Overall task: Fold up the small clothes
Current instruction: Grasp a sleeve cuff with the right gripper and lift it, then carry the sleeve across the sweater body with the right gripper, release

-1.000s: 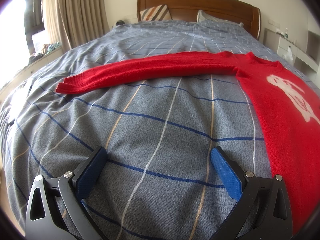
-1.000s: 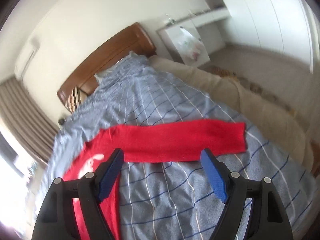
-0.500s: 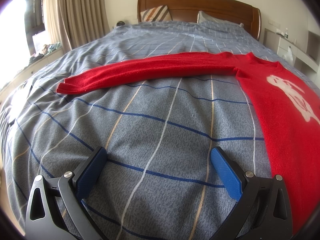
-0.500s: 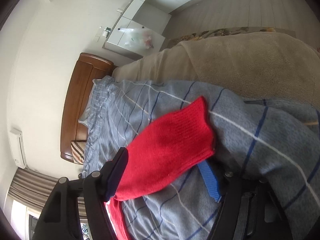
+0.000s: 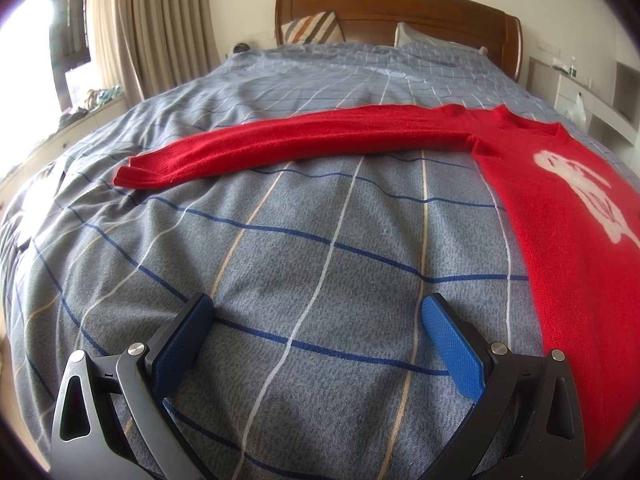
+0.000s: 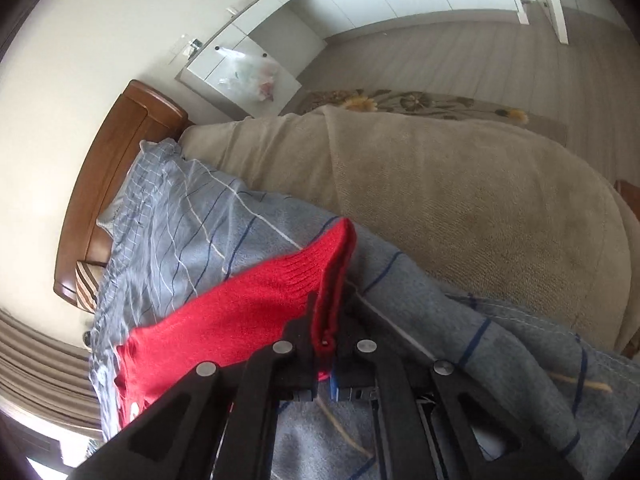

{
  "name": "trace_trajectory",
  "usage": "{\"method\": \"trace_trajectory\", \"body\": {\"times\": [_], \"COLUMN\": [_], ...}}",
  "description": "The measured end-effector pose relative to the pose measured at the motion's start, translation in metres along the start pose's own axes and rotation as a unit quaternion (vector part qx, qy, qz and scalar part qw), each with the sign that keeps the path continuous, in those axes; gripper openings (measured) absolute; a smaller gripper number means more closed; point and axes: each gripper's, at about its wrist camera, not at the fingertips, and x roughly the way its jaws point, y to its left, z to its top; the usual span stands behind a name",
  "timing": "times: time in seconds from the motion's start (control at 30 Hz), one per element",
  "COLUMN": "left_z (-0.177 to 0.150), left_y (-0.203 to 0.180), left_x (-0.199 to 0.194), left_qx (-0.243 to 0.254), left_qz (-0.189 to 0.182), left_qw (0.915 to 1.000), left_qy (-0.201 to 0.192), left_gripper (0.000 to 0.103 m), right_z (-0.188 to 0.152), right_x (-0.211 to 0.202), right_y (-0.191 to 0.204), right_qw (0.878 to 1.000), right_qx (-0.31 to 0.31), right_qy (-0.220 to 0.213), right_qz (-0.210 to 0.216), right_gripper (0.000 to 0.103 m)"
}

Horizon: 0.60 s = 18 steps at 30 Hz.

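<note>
Red sweater lies flat on the bed's checked duvet, one sleeve stretched straight out to the side. Left gripper hovers over bare duvet near the sweater's body, jaws spread wide, nothing between them. Right gripper has just closed; its jaws pinch the cuff of the other sleeve.

We lose the red knitted sweater past the right edge; its white chest motif is cut off too.
</note>
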Motion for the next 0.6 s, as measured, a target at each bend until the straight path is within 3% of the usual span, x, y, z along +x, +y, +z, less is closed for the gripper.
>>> {"method": "trace_trajectory", "body": {"times": [0.13,0.23,0.33,0.43,0.6], "left_z": [0.001,0.003,0.006,0.008,0.011], "left_y": [0.000,0.001,0.004,0.008,0.015], "left_x": [0.001,0.002,0.004,0.007,0.013], "left_qx": [0.000,-0.001,-0.003,-0.004,-0.004], "left_qz": [0.000,-0.002,-0.004,-0.008,-0.014], "left_qw": [1.0000,1.0000,1.0000,0.9999,0.9998], "left_qy": [0.002,0.005,0.008,0.010,0.010], "left_gripper": [0.103,0.103,0.103,0.103,0.103], "right_z": [0.009,0.004,-0.022,-0.067,-0.166], "right_x": [-0.026,-0.044,-0.053,-0.047,-0.009], "right_y": [0.063,0.151,0.248,0.337,0.443], "right_qw": [0.996,0.983,0.959,0.928,0.874], "right_qx": [-0.070,-0.151,-0.231,-0.294,-0.397], "right_qy": [-0.036,-0.049,-0.030,0.016,0.092], "right_qz": [0.029,0.087,0.164,0.229,0.265], "right_gripper": [0.003,0.003,0.003,0.003,0.003]}}
